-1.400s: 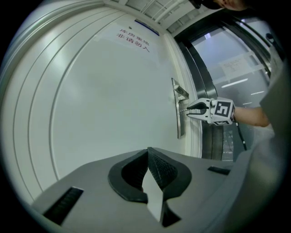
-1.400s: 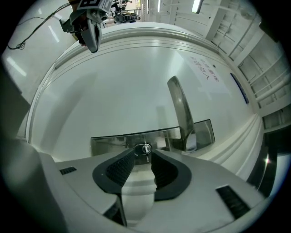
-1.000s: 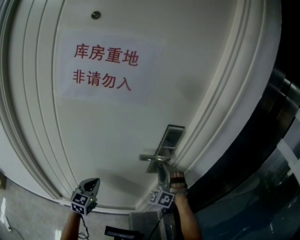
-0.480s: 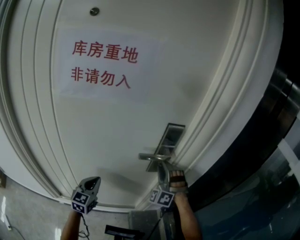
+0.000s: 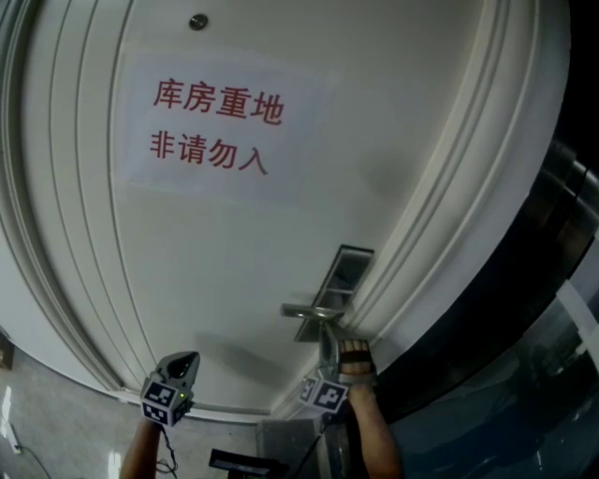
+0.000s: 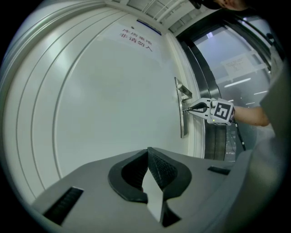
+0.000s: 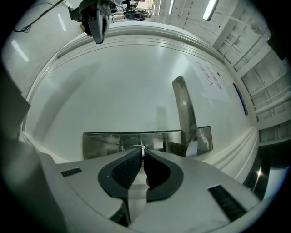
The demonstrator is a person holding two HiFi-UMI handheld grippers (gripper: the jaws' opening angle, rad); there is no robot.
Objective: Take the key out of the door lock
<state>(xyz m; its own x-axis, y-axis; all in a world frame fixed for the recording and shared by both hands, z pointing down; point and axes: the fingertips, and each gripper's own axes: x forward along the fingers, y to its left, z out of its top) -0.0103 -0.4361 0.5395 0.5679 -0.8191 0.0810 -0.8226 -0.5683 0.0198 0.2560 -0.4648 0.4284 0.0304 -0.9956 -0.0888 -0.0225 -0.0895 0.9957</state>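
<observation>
A white door (image 5: 234, 262) carries a steel lock plate (image 5: 343, 279) with a lever handle (image 5: 307, 313). My right gripper (image 5: 327, 342) points up at the plate just below the handle. In the right gripper view the jaws are closing; the gripper (image 7: 142, 153) has its pads nipped on the thin silver key (image 7: 142, 148) that sticks out of the lock plate (image 7: 104, 143), beside the handle (image 7: 184, 113). The left gripper view shows the right gripper (image 6: 188, 109) at the plate (image 6: 182, 123). My left gripper (image 5: 192, 359) hangs low at the left, away from the lock. It (image 6: 148, 152) is shut and empty.
A paper sign (image 5: 220, 126) with red characters is stuck on the upper door, and a small round fitting (image 5: 197, 21) sits above it. Stepped white mouldings (image 5: 440, 224) frame the door on the right. Past them lies a dark glass and metal partition (image 5: 552, 309).
The head view has shifted slightly, so the door and sign sit a little further right. Both grippers keep their places by the door.
</observation>
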